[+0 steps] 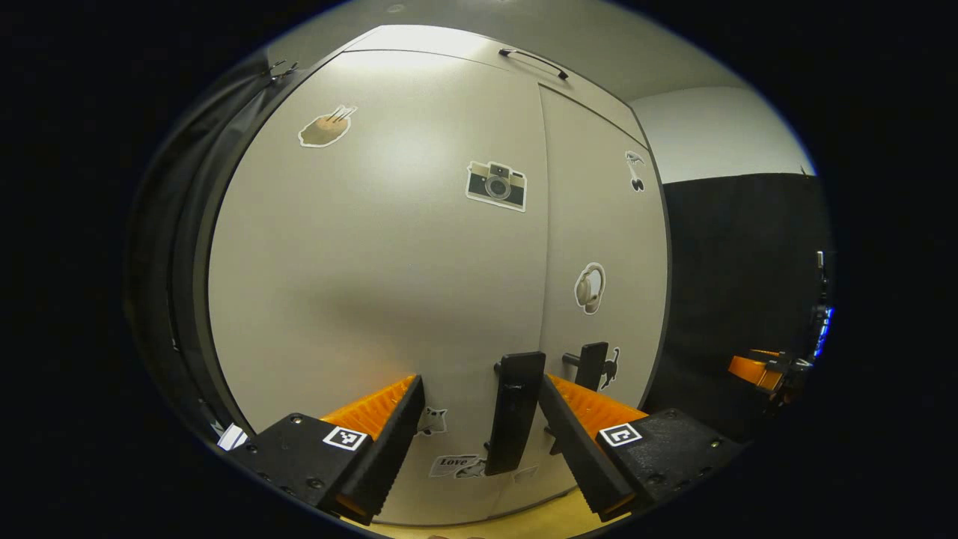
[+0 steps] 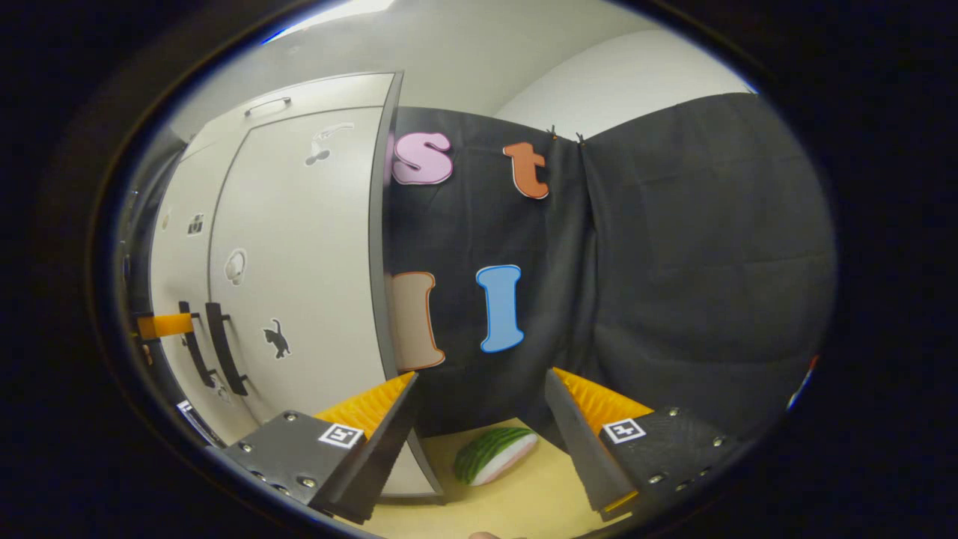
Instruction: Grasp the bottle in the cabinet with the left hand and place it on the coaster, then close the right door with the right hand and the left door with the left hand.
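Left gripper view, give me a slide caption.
Open left gripper faces the closed cabinet doors, near the left door handle.

The cabinet's left door (image 1: pixel 374 254) has a smooth, satin-matt face that catches a soft sheen near its top edge. On it, the camera sticker (image 1: pixel 497 185) looks like flat printed paper. Beside the door's right edge, the door handle (image 1: pixel 513 412) appears hard, dark and faintly glossy. Right of the cabinet (image 2: pixel 299 247), the booth wall (image 2: pixel 673 284) is matt, creased cloth. Below it the tabletop (image 2: pixel 524 501) looks smooth.
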`<state>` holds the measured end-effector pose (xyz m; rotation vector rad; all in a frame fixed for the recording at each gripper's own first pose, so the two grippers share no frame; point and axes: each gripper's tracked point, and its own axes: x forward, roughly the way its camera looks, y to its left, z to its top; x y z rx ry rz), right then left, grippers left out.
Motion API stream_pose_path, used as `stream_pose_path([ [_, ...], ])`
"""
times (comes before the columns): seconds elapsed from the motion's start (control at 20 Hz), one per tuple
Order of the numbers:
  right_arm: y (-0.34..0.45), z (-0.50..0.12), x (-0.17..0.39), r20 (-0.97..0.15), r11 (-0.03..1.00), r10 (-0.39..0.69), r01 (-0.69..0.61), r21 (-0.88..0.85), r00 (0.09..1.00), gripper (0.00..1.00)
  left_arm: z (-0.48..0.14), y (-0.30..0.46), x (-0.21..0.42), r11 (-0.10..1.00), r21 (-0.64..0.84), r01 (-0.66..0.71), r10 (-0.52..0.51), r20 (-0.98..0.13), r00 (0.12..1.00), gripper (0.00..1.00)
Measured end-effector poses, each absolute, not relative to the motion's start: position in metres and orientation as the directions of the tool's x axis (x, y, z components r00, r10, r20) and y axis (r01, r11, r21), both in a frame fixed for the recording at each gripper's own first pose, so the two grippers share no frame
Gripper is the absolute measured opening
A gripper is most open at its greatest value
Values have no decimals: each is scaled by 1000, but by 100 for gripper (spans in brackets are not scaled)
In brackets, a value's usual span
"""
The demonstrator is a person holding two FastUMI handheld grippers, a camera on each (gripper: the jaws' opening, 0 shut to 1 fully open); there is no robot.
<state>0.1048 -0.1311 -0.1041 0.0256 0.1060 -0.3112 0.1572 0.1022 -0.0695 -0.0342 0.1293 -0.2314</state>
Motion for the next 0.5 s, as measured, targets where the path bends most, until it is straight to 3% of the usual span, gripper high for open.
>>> stream_pose_path([
  [0.2,-130,-104,105,-115,953,-298,302,18,948,100,-72,110,155,974,-75,212,-221,-134,966,97],
  [0.35,-119,-99,107,-125,960,-270,277,35,955,100,-65,125,149,986,-74,147,-155,-125,980,100],
  [0.5,-101,-83,111,-116,973,-220,226,40,969,100,-40,133,129,993,-48,104,-109,-98,989,95],
])
